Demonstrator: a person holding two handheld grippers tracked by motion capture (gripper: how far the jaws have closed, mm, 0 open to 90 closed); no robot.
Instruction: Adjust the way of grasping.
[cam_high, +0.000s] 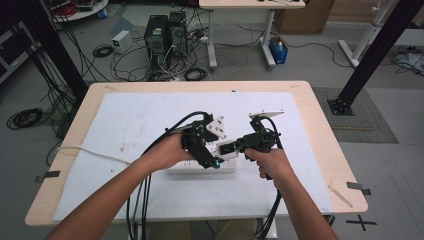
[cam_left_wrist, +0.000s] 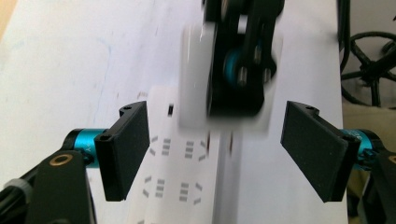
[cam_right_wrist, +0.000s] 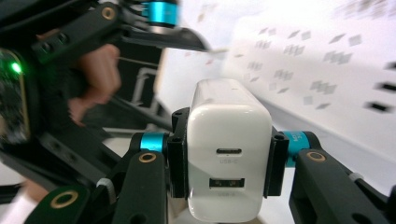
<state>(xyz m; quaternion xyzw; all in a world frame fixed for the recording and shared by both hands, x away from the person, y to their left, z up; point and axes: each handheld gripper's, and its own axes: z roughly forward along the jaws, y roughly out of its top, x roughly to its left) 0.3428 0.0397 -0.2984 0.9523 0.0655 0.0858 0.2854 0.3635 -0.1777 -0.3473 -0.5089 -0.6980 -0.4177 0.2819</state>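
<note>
My right gripper (cam_right_wrist: 228, 128) is shut on a white USB charger (cam_right_wrist: 224, 102), its two ports facing the camera and the pads pressing on both sides. In the high view the charger (cam_high: 226, 150) hangs just above a white power strip (cam_high: 182, 170) near the table's middle. My left gripper (cam_left_wrist: 215, 109) stands open, with the blurred charger (cam_left_wrist: 196, 79) between and beyond its jaws, untouched by the pads. The power strip (cam_left_wrist: 182, 172) lies below. In the high view the left gripper (cam_high: 214, 157) sits right beside the right gripper (cam_high: 232, 148).
A white sheet (cam_high: 150, 115) covers most of the wooden table (cam_high: 320, 125). The strip's white cord (cam_high: 90, 150) runs off the left edge. Black cables trail from both grippers over the front edge. Computers (cam_high: 165, 32) and cables stand on the floor beyond.
</note>
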